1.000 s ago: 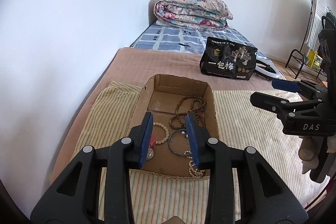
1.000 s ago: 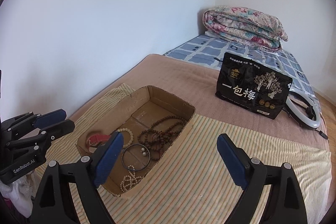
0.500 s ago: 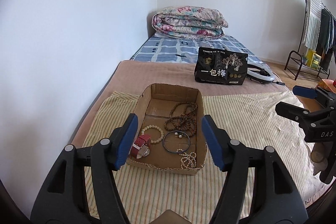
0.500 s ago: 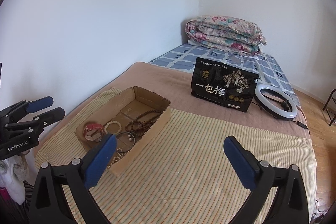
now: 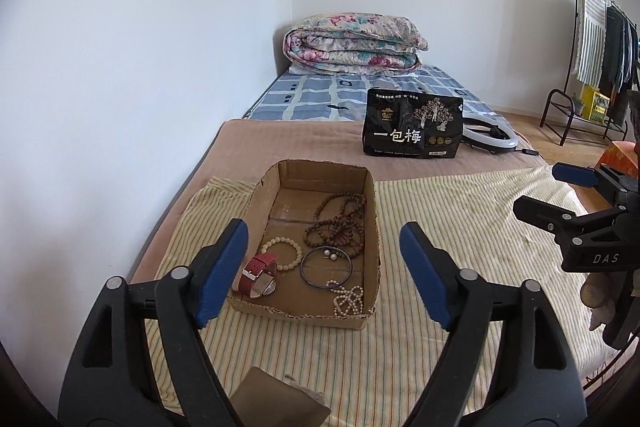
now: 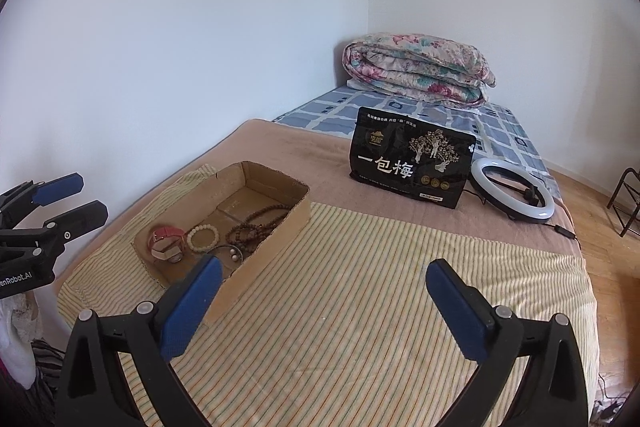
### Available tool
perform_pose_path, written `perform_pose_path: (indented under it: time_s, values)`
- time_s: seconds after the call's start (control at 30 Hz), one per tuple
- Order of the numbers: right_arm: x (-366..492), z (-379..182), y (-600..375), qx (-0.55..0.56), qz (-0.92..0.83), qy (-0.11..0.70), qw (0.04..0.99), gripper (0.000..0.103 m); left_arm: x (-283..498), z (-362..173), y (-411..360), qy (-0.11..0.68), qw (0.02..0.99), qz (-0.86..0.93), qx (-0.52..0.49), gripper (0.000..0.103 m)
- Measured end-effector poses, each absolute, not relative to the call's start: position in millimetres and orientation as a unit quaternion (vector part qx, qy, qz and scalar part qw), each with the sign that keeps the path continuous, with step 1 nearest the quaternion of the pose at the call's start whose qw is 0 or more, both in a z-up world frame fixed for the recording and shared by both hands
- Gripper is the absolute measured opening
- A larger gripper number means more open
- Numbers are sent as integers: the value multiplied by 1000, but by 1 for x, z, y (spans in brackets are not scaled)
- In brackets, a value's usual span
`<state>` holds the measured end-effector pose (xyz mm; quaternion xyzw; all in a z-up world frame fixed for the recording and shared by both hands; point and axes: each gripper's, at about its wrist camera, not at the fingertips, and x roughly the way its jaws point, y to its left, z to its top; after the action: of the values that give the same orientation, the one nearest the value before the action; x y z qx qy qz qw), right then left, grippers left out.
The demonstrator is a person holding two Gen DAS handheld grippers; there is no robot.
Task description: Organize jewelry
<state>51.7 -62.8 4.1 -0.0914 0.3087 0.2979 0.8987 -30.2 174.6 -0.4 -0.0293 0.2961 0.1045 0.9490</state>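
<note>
Hovering over cardboard box (image 5: 372, 211): left hand-held gripper (image 5: 322, 259), spread wide, empty.

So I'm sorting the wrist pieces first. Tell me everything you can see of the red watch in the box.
The red watch lies in the near-left corner of the cardboard box, on the box floor. It has a red strap, leather-like, curled into a loop, and a round silvery case tipped toward the left wrist camera; the dial cannot be read. The cream bead bracelet lies right beside it, seemingly touching the strap. Neither gripper touches it.
</note>
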Motion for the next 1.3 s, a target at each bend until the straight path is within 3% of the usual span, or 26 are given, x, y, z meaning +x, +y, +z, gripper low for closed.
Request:
perform_pose_path:
  time_s: [0.1, 1.3]
  values:
    - [56, 2, -67, -88, 291, 310, 901, 103, -31, 1, 174, 287, 951, 110, -33, 99]
    - [68, -9, -82, -82, 266, 325, 904, 103, -23, -7, 172, 304, 945, 120, -22, 99]
